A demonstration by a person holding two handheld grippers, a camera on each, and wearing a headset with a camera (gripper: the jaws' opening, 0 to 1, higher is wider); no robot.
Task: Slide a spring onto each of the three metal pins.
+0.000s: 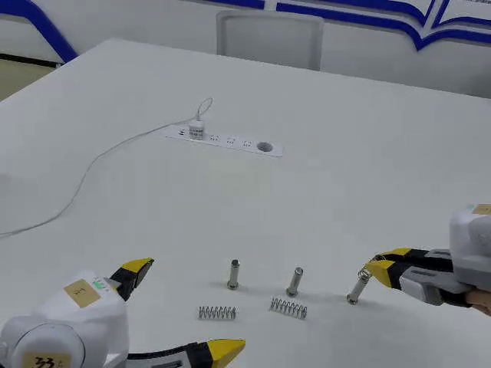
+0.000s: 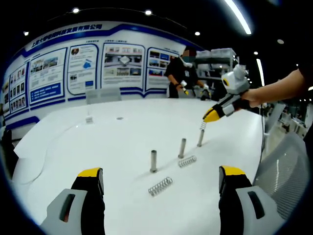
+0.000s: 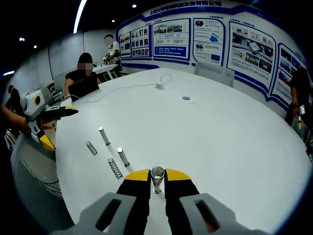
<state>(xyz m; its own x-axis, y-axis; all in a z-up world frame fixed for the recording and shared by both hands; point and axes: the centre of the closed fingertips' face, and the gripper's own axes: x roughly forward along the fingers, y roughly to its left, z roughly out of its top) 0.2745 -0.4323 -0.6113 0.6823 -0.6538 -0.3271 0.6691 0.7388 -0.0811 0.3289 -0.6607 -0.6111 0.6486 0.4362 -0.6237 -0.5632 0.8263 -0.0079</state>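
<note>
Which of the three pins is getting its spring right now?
The rightmost pin in the head view: the right gripper holds a spring at its top. The left pin and middle pin stand bare.

**Pins in a row, springs in front**

I see three pins standing in a row on the table (image 1: 345, 192): the left pin (image 1: 234, 274), the middle pin (image 1: 294, 281) and the right pin (image 1: 357, 287). The first spring (image 1: 217, 312) lies flat just before the left pin, and the second spring (image 1: 288, 308) just before the middle pin. The third spring (image 3: 157, 172) sits at the top of the right pin, pinched between the jaws of the right gripper (image 1: 374, 268), which reaches in from the right. The left gripper (image 1: 182, 308) hangs at the near left, jaws wide apart. Well behind the pins lies a power strip (image 1: 230, 142), its cable (image 1: 92, 165) running off left. A chair (image 1: 268, 37) stands past the far edge.
</note>
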